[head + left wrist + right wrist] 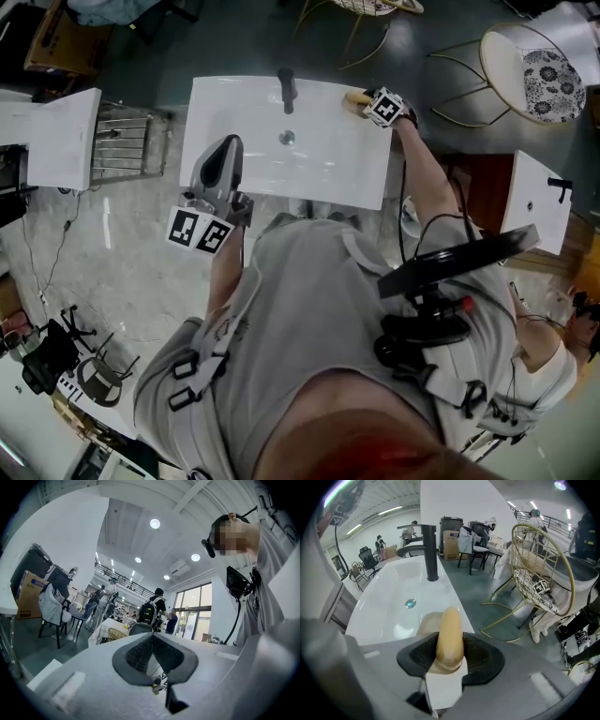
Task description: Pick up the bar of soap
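White sink (pixel 234 103) with a black faucet (pixel 287 89) at the back edge and a small round drain (pixel 287 138) mid-basin. There's a metal rack (pixel 127 141) just left of it and a gold wire chair (pixel 539 573) off to the right. A cardboard box (pixel 451 545) sits further back on the floor.

Upright faucet (pixel 432 552) beside open basin (pixel 391 595)

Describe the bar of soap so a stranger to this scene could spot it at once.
Find the big white basin with the black faucet at its back edge. To the faucet's right, at the basin's far corner, the right gripper pinches the bar of soap between its jaws. It is the only tan, rounded, waxy lump there, set against white porcelain and grey gripper.
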